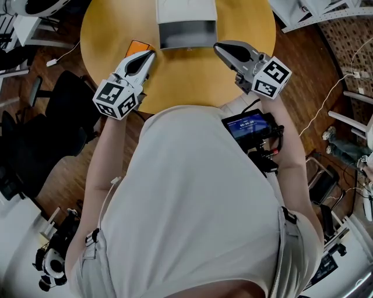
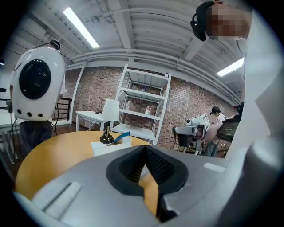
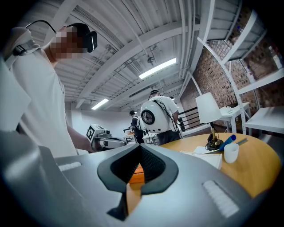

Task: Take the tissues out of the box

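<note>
- Head view shows a round table with a smooth yellow wood top in the upper part of the frame.
- A white box sits at the top middle, on the table's far side. It has straight edges and a grey front. No tissues show.
- A small flat orange pack lies left of the white box.
- The left gripper is grey and pointy. Its tip is just beside the orange pack. A cube with black and white squares sits at its back.
- The right gripper points at the white box from the right. Its tip is near the box's grey front.
- A person in a soft white shirt fills the lower frame. A dark device with a blue screen sits at right of middle.
- Left gripper view: the left gripper's ridged black pads are pressed together with nothing between them.
- Upper middle shows a white metal shelf against a rough brick wall. A lamp with a white shade stands on the table.
- Right gripper view: the right gripper's black pads are also clenched on nothing. The orange pack peeks through the gap behind them.
- At right stands a small round white cup, with a blue stick just behind it.
</note>
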`<state>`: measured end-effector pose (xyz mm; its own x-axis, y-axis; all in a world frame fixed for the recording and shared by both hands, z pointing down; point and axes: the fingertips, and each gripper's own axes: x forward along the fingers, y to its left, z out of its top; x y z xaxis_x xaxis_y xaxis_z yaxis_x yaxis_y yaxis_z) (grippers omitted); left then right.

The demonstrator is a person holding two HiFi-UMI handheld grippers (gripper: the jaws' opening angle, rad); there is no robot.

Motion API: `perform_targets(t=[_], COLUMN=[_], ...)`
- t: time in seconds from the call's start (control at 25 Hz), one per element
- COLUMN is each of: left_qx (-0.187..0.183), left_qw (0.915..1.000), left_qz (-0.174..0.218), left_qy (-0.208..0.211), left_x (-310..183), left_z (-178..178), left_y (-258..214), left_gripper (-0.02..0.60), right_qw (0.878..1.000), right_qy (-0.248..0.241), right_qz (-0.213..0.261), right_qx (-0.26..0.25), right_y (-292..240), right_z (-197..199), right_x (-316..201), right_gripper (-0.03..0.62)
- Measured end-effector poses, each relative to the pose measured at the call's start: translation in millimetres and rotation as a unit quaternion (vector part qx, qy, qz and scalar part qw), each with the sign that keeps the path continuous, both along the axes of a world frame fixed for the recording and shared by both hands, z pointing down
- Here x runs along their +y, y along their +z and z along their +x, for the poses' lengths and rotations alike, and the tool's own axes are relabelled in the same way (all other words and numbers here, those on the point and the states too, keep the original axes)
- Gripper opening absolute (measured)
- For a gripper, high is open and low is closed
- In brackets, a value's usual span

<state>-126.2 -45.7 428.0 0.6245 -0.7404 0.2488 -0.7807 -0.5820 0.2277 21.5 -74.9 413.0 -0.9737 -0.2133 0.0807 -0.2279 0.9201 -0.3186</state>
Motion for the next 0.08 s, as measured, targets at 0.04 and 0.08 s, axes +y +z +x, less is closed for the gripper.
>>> perform_targets(t=[0.04,0.08], left_qx=[-0.001,-0.001], left_qw=[1.0000,1.0000], left_qz=[-0.001,-0.001], left_qy=[0.000,-0.001], left_x=[0.2,0.5], left_z=[-0.5,-1.1], left_y=[0.1,0.3], left_gripper=[0.002,0.002], right_qw=[1.000,1.000], right_qy=[-0.001,-0.002], right_qz=[0.000,0.000], right_qx=[0.001,0.001], right_y=[0.2,0.4], right_z=[-0.8,-1.7], right_x=[0.7,1.3], right_gripper=[0.000,0.000])
